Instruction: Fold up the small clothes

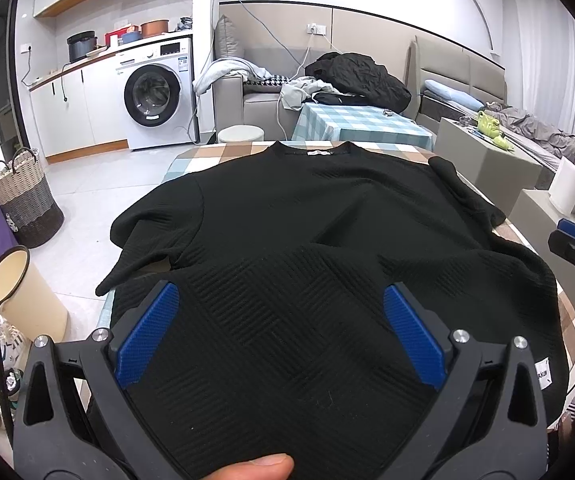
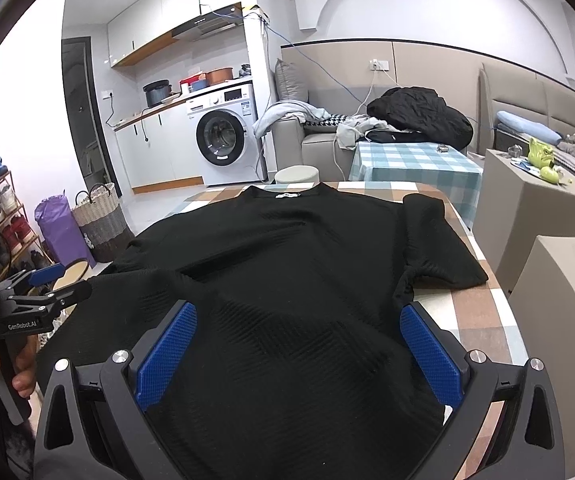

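between both grippers' wide-spread jaws, the flat black shirt (image 1: pixel 307 216)

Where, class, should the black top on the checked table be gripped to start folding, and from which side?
Grip the top at its near hem corners, one gripper each, coming in low from the near edge. It lies flat with its collar far away, and both open jaws already face the hem.

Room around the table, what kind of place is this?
Most likely a small studio flat: a washing machine under a kitchen counter, a sofa heaped with clothes, and a bed share one room.
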The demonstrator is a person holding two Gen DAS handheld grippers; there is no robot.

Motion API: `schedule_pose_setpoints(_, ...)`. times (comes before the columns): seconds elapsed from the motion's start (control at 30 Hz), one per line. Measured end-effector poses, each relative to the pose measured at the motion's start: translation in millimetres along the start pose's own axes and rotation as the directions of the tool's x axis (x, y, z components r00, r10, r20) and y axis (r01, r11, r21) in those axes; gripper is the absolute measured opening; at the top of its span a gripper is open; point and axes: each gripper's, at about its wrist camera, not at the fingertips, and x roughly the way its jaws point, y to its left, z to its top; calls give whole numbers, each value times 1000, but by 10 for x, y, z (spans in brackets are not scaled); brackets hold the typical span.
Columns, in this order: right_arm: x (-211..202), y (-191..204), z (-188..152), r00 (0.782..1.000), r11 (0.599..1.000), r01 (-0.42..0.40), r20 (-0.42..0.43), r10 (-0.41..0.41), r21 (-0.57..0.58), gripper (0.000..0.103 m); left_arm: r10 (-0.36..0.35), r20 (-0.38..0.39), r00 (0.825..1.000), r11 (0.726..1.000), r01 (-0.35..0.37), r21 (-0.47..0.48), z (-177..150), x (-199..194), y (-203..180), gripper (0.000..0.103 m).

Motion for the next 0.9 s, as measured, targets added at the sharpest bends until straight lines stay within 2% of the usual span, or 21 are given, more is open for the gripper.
schedule_pose_setpoints(0.9,15,-30,-8,1000,1000,0,-10,1,10,103,21,-14,1000,999,-21,-25,23,-3,75,102)
